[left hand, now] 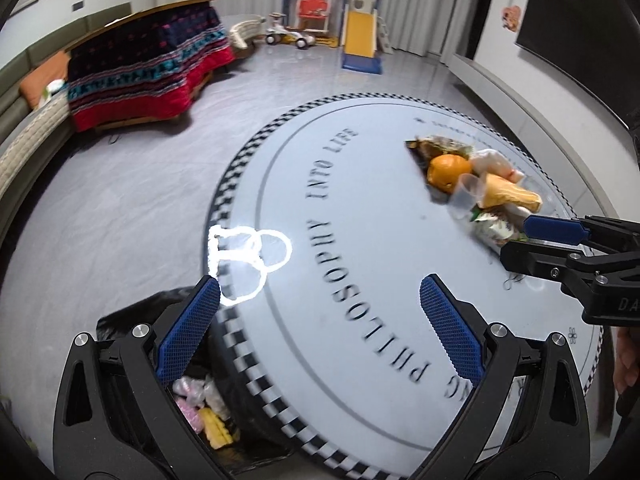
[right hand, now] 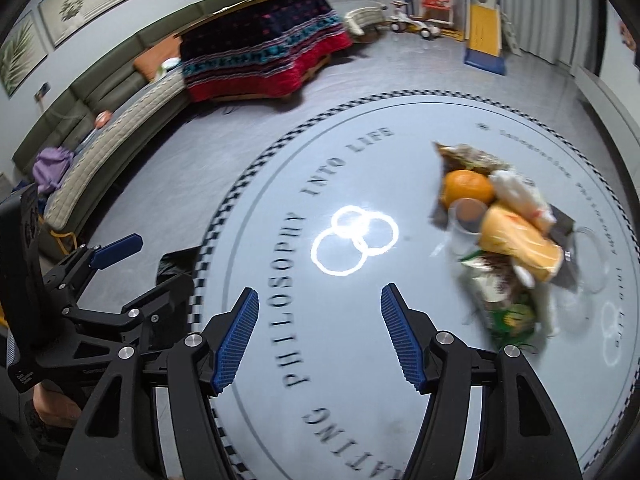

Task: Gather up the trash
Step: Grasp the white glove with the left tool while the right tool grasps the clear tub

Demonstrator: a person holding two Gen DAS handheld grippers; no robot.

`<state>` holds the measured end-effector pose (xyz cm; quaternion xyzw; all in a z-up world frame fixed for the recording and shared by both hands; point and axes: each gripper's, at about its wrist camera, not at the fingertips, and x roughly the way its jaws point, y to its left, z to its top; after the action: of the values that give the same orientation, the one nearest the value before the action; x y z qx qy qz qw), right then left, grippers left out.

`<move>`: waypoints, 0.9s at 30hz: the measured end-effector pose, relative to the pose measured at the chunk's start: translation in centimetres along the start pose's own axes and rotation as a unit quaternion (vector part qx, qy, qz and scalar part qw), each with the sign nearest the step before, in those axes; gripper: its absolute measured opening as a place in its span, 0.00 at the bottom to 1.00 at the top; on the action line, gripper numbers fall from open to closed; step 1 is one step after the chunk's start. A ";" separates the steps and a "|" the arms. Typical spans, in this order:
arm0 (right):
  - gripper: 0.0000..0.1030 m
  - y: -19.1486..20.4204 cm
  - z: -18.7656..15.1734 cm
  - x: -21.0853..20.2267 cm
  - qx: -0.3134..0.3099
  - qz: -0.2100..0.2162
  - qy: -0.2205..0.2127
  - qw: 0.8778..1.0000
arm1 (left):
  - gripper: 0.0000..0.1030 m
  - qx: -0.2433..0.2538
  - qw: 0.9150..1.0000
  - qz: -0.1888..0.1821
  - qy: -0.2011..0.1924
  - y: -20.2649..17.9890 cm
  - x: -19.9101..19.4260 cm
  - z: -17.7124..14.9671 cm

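Observation:
A pile of trash (left hand: 478,184) lies on the round grey table (left hand: 360,208): an orange (left hand: 448,170), a clear plastic cup (left hand: 466,194), a yellow wrapper (left hand: 508,196) and other wrappers. It also shows in the right wrist view (right hand: 504,232). My left gripper (left hand: 320,320) is open and empty, its left finger over a black trash bag (left hand: 208,408) that holds pink and yellow scraps beside the table. My right gripper (right hand: 316,332) is open and empty over the table, short of the pile; in the left wrist view (left hand: 532,240) its fingers reach the pile's near edge.
The table has a checkered rim (right hand: 224,216) and printed lettering. On the floor beyond stand a low table under a red and dark blanket (left hand: 148,68), a curved sofa (right hand: 112,120) and a toy slide (left hand: 360,40). My left gripper shows at the right wrist view's left edge (right hand: 116,264).

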<state>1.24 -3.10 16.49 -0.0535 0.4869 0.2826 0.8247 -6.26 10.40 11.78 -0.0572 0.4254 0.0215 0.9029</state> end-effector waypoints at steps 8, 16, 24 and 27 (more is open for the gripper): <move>0.63 -8.3 0.7 -1.5 0.063 -0.034 -0.015 0.997 | 0.94 0.056 0.998 -0.032 0.013 -6.4 2.9 3.8; 0.63 -16.8 1.0 -2.5 0.126 -0.083 -0.021 0.988 | 0.94 0.095 0.993 -0.065 0.024 -12.7 5.5 8.3; 0.63 -22.7 0.6 -2.3 0.162 -0.105 -0.012 0.981 | 0.94 0.110 0.988 -0.095 0.041 -17.5 8.7 11.0; 0.63 -24.5 0.3 -2.0 0.174 -0.106 -0.009 0.979 | 0.94 0.117 0.987 -0.093 0.051 -18.9 10.3 12.1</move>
<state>13.40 -24.23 13.75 0.0426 0.5128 0.1050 0.8510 11.17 -6.95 13.09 0.0085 0.4631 -0.1152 0.8788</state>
